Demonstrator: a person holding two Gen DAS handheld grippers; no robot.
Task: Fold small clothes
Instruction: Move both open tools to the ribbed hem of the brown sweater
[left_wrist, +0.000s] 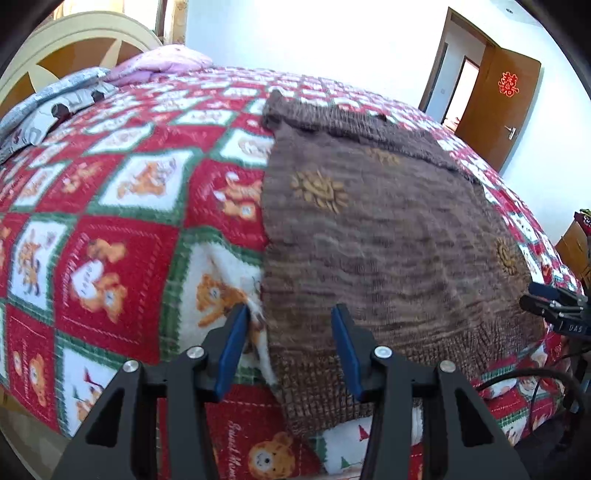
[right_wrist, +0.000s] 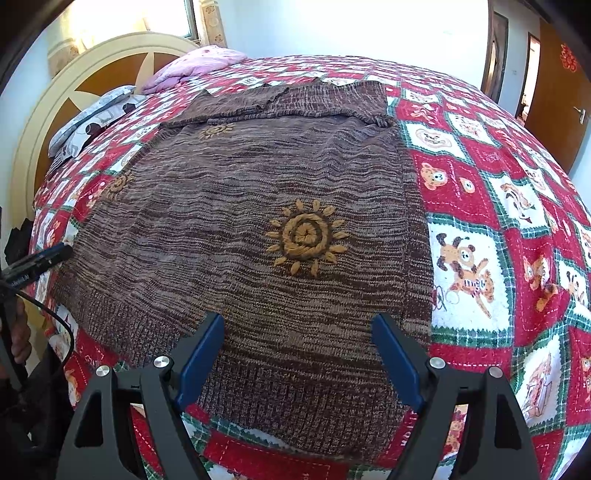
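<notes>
We see the left hand-held gripper (left_wrist: 291, 314) poised low over the near left edge of the brown knitted sweater (left_wrist: 388, 236), its blue pads about half apart with the sweater's side edge and a bit of blanket lying between them, nothing pinched. The right hand-held gripper (right_wrist: 297, 325) hangs over the ribbed hem with its jaws spread wide and nothing in them. We find the sweater lying flat on the bed, hem toward us, its far part folded across the top, with orange sun motifs (right_wrist: 306, 236) stitched on it. Under it lies a red, white and green checked blanket (right_wrist: 480, 236) printed with bears. Beyond, we make out a pink pillow (right_wrist: 195, 64), a cream headboard (right_wrist: 92, 70) and a brown door (left_wrist: 498, 103).
</notes>
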